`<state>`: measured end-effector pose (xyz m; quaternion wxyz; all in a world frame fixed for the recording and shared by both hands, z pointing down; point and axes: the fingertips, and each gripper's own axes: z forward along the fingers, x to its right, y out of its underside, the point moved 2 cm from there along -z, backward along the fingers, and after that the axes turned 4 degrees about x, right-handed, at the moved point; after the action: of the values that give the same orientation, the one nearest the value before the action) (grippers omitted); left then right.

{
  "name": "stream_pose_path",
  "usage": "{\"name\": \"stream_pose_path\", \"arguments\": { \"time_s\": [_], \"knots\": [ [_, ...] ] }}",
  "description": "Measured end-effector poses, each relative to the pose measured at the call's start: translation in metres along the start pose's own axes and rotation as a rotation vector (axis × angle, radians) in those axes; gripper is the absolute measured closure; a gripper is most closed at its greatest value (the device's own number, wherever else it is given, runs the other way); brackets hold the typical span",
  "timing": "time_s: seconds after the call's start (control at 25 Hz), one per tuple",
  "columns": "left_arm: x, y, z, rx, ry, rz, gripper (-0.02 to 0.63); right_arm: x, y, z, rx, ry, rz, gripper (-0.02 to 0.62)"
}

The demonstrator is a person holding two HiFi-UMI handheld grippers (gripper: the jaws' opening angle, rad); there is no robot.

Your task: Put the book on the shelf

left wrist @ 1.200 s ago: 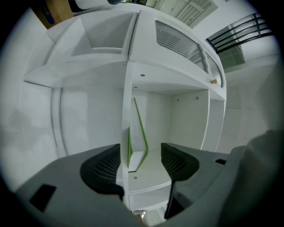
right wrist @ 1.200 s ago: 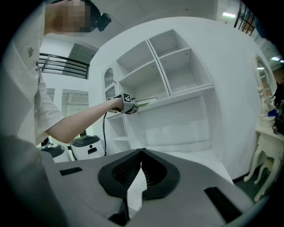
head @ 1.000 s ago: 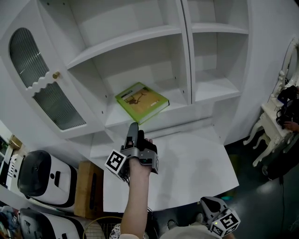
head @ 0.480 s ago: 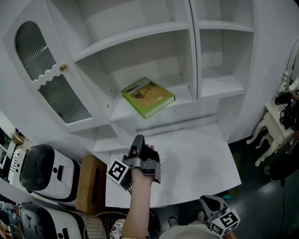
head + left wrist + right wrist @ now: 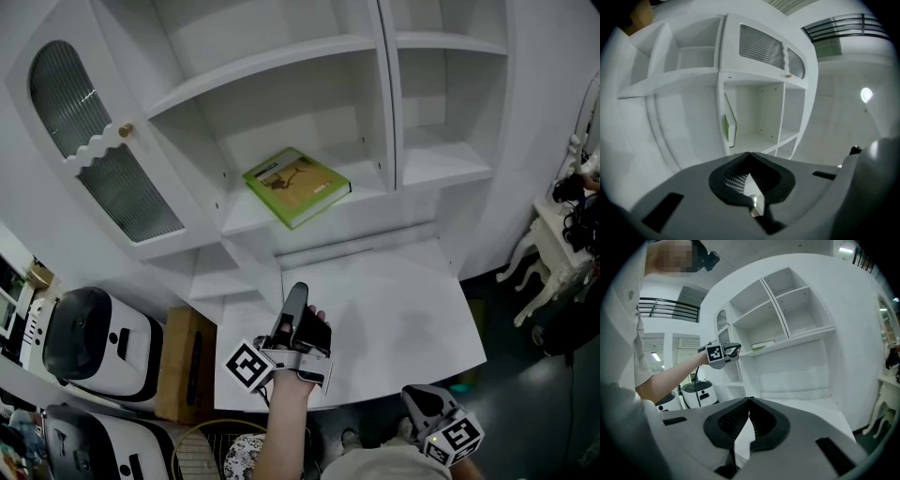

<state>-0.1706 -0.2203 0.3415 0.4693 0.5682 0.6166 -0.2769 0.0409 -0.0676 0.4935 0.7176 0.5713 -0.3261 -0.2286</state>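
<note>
Left gripper (image 5: 296, 292): jaws closed tip to tip with nothing between them, as the left gripper view (image 5: 749, 157) shows. Held in a hand (image 5: 309, 330) over the near edge of the white desk top (image 5: 403, 323), pointing up toward the shelving. Marker cube (image 5: 249, 366) faces the camera.

Right gripper (image 5: 427, 409): low at the bottom edge of the head view, below the desk's front edge. Jaws together and empty in the right gripper view (image 5: 749, 401).

Book (image 5: 296, 186): green cover, lying flat on the shelf board (image 5: 242, 221) of the left compartment, one corner reaching out over the board's front edge. It sits well apart from both grippers, above and beyond the left one, touched by neither. From the left gripper view it shows as a thin green edge (image 5: 728, 126); from the right gripper view it lies just past the left gripper's tip (image 5: 762, 344).

Cabinet door (image 5: 103, 173): ribbed glass, brass knob (image 5: 125, 130), open to the left of the book's compartment.

Upper shelves (image 5: 272, 66): white.

Floor, left: white appliance (image 5: 89, 347), wooden box (image 5: 183, 366).
</note>
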Motion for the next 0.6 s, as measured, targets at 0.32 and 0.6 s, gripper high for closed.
{"name": "stream_pose_path", "arguments": {
  "time_s": [0.32, 0.6],
  "knots": [
    [0.019, 0.05, -0.053, -0.211, 0.129, 0.559, 0.604, -0.011, -0.006, 0.007, 0.004, -0.052, -0.033, 0.578],
    [0.02, 0.092, -0.088, -0.359, 0.16, 0.954, 0.604, -0.016, -0.017, 0.015, 0.02, -0.087, -0.064, 0.578]
  ]
}}
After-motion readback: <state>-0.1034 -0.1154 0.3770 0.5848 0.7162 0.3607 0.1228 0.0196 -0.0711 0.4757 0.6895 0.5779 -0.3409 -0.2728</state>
